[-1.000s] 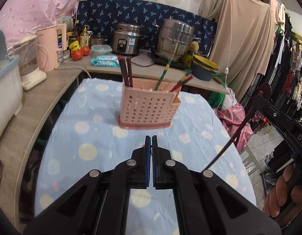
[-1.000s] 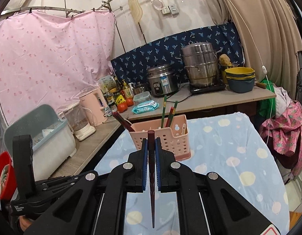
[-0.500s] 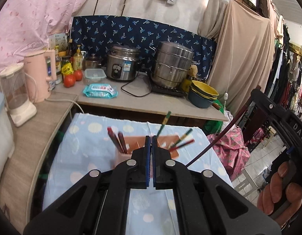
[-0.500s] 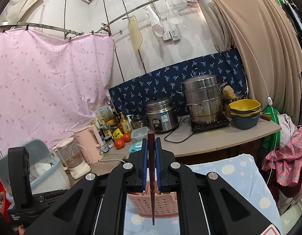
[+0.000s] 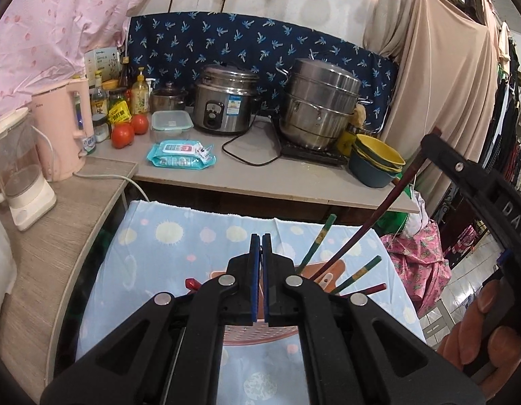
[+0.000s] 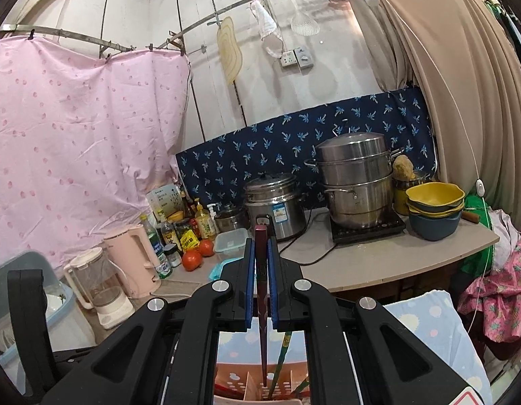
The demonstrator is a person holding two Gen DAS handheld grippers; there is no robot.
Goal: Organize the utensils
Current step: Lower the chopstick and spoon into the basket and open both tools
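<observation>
Two claws show in these views, each held by a person. The left claw [image 5: 260, 246] has its blue pads pressed together with nothing between them; it hangs over the pink utensil basket [image 5: 260, 334], which stands on a worktop covered by a light blue cloth with pale dots [image 5: 179, 236]. The right claw [image 6: 261, 249] is pinching a dark red chopstick [image 6: 261, 270] between its pads. That chopstick runs steeply down from the claw, and its thin tip reaches into the basket [image 6: 233, 378], near a divider wall; which compartment it enters cannot be told. In the left wrist view the same chopstick [image 5: 372, 222] slants from upper right down into the basket, beside green chopsticks [image 5: 319, 241] that lean out of it. More chopstick ends, red and green, stick out at the basket's right side, and a red end shows at its left. A hand [image 5: 476, 337] grips the right tool at the lower right edge of that view. Behind the cloth stands a second worktop [image 5: 267, 175] with a rice cooker [image 5: 223, 101], a steel steamer pot [image 5: 319, 108], stacked bowls [image 5: 377, 162], two tomatoes [image 5: 130, 130] and a pink kettle [image 5: 63, 131].
</observation>
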